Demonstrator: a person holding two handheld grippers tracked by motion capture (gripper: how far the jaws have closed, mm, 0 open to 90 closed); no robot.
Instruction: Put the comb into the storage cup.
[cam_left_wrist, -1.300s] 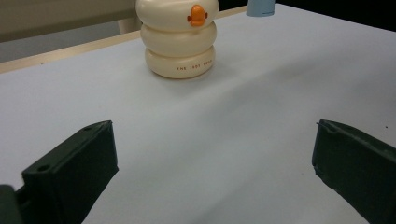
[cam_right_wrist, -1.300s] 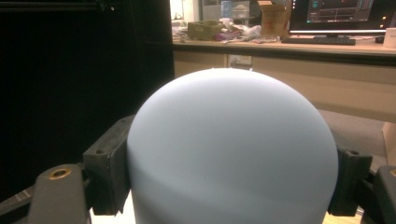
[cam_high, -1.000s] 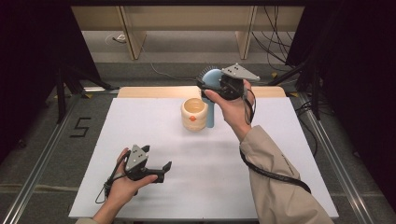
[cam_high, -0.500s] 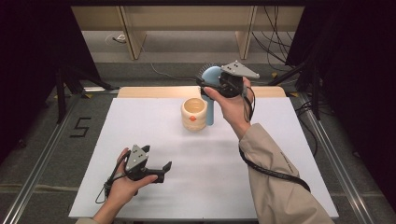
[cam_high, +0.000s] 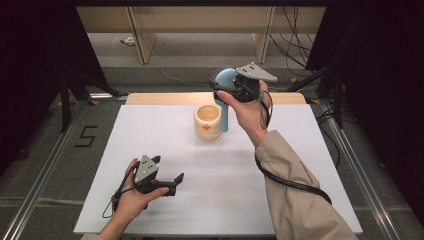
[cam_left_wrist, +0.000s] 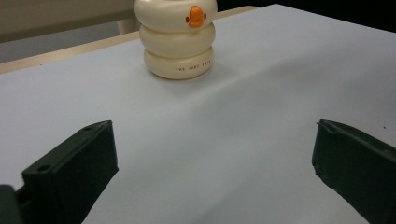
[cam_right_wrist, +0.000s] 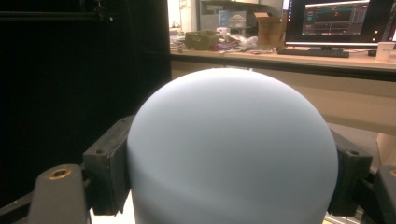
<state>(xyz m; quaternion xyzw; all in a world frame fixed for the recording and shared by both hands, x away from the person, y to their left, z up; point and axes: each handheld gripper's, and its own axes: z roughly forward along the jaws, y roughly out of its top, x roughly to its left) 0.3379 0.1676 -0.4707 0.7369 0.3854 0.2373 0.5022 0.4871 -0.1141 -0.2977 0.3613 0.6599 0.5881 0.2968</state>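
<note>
- Gripping a pale blue brush (cam_high: 224, 80) by its smooth, matte, domed head, the right gripper (cam_high: 227, 82) has both black jaws pressed against the dome's sides; it hangs over the table's far edge, at about 12 o'clock.
- The brush's flat blue handle hangs straight down from the head, just beside the cream holder (cam_high: 208, 122) at its 3 o'clock; dark bristles show at the head's far rim.
- The holder is a glossy, ribbed pot of three stacked rings with an open top, an orange duck-bill mark on its front and small red lettering on the lowest ring.
- The left gripper (cam_high: 176, 181) rests low at the table's 7 o'clock, its jaws spread wide with nothing between them, aimed at the holder well ahead.
- The table (cam_high: 300, 165) has a smooth, matte white top with a pale wooden strip along the far side; cables lie on the floor beyond.
</note>
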